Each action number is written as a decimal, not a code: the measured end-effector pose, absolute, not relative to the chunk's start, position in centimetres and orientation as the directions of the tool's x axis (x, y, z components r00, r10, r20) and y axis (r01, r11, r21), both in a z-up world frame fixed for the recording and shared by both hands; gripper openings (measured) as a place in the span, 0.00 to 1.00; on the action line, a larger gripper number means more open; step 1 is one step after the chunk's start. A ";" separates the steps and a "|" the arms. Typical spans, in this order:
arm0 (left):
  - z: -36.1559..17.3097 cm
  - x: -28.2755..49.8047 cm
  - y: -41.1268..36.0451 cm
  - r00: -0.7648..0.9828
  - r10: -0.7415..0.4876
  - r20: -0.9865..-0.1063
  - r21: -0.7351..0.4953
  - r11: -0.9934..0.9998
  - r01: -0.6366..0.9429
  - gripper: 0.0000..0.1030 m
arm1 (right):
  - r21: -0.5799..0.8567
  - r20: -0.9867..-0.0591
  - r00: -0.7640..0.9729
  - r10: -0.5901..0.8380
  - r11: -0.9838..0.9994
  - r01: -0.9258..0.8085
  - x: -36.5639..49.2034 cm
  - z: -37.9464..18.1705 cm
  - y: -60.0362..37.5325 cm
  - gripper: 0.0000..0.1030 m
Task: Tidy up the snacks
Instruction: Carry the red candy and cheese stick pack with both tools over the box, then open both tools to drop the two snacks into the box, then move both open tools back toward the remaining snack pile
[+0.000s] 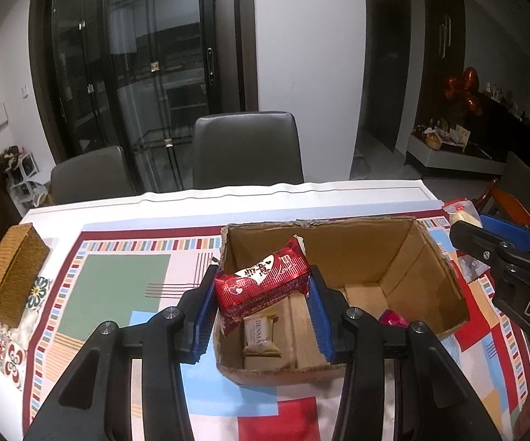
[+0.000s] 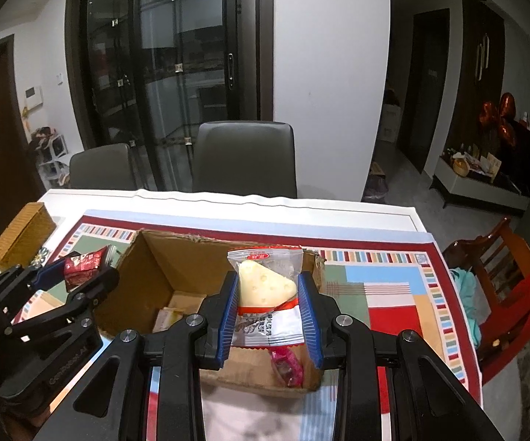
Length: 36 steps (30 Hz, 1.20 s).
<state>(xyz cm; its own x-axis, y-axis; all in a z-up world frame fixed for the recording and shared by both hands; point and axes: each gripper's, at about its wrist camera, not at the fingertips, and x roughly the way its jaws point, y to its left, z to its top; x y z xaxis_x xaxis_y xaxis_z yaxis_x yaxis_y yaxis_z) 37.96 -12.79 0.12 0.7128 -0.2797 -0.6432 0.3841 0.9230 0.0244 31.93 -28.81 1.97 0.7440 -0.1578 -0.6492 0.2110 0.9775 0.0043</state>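
Both hands carry a snack over the open cardboard box point(image 1: 430, 264), which stands on the patterned tabletop point(image 1: 118, 286). The left hand-held gripper point(image 1: 263, 294) is closed on a red foil packet point(image 1: 261, 283), blue pads pressing its two ends, so the packet's long axis runs across the jaws. It hangs above the box's left end, directly over a small beige wrapped sweet point(image 1: 259, 338) lying on the box floor. The right hand-held gripper point(image 2: 268, 308) is closed on a clear packet holding a pale cheese-shaped wedge point(image 2: 265, 283), gripped by its sides, long axis pointing away along the fingers. It sits over the box's near right corner, above a pink wrapper point(image 2: 287, 364) inside. Both grippers tilt forward and downward toward the box interior, side by side and apart. Judgement: the drop point lies straight below each load; neither is clearly nearer, and release calls for little more than lowering.
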 end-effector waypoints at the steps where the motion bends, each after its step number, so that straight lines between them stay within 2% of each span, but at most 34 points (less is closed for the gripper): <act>1: -0.1 38.2 -12.9 0.710 -0.278 -0.647 0.024 0.923 0.384 0.44 | 0.005 -0.651 0.743 -0.158 0.977 0.212 32.1 1.9 -28.9 0.32; 15: -1.8 40.2 -13.4 0.686 -0.289 -0.668 0.013 0.917 0.399 0.45 | -0.032 -0.663 0.727 -0.177 0.978 0.208 34.2 0.1 -28.9 0.34; 17: -1.8 40.3 -13.4 0.686 -0.289 -0.668 0.012 0.917 0.398 0.49 | -0.055 -0.654 0.730 -0.196 0.976 0.213 34.2 0.2 -28.5 0.38; 19: -1.7 40.3 -13.2 0.689 -0.282 -0.668 0.012 0.921 0.389 0.57 | -0.064 -0.648 0.733 -0.208 0.973 0.220 34.2 0.4 -28.4 0.54; 21: -1.6 40.3 -13.0 0.697 -0.275 -0.662 0.015 0.925 0.379 0.59 | -0.062 -0.642 0.736 -0.216 0.971 0.231 34.1 0.5 -28.5 0.59; 27: -0.9 39.9 -12.6 0.707 -0.274 -0.651 0.015 0.928 0.373 0.66 | -0.050 -0.637 0.738 -0.224 0.967 0.250 33.8 1.0 -28.9 0.67; 36: 0.6 38.8 -12.1 0.721 -0.284 -0.632 0.014 0.926 0.377 0.66 | -0.042 -0.613 0.754 -0.237 0.962 0.268 32.4 2.6 -28.9 0.67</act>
